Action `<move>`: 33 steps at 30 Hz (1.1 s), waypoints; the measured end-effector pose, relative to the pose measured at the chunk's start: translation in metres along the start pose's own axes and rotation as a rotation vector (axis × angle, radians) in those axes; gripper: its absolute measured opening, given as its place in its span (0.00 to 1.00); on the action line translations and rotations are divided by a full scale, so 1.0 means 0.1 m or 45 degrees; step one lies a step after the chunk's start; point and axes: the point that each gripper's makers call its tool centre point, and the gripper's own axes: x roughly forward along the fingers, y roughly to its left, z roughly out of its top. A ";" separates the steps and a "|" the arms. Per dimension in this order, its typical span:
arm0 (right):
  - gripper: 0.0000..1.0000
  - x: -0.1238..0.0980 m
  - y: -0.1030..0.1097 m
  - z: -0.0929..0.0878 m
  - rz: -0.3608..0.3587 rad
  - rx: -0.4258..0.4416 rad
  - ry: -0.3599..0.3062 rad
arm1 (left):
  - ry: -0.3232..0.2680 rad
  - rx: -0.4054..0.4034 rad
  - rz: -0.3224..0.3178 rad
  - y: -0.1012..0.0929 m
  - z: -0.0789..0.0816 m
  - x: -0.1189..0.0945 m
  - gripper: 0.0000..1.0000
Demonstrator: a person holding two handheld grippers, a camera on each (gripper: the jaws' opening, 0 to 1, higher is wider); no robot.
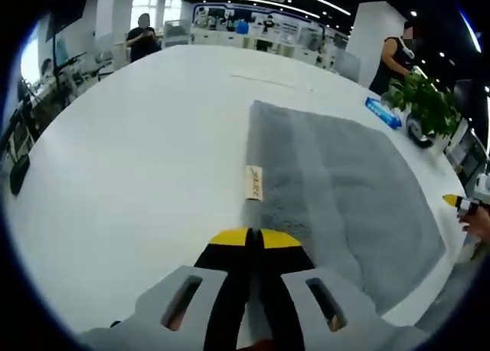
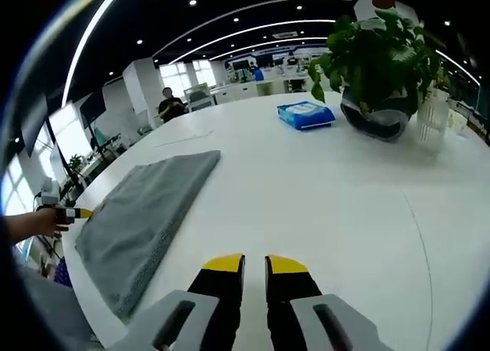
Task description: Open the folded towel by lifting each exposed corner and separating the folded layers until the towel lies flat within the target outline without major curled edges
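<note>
Left gripper (image 1: 253,238): jaws pressed together, nothing between them, tips just short of the towel's near edge. Right gripper (image 2: 255,264): jaws slightly apart, holding nothing, over bare white table (image 2: 306,198). Grey towel (image 1: 337,190) lies on the table, its label (image 1: 253,183) at the left edge. Far right: potted plant (image 2: 379,52), blue packet (image 2: 305,114).

Bright ceiling strips, sharp centre, fisheye-warped edges.

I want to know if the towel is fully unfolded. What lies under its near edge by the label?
The grey towel rests directly on the white table, its label lying at the edge. Whether another folded layer sits beneath is hidden by the top surface.
</note>
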 end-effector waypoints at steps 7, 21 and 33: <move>0.07 0.01 0.05 -0.02 0.008 -0.029 0.015 | -0.054 -0.036 -0.021 -0.08 0.08 -0.10 0.01; 0.07 0.03 0.20 0.02 0.069 -0.042 0.001 | -0.166 -0.069 -0.118 -0.54 0.24 -0.25 0.01; 0.09 -0.02 0.52 0.21 0.221 -0.070 -0.108 | -0.173 0.037 -0.268 -1.26 0.23 -0.25 0.01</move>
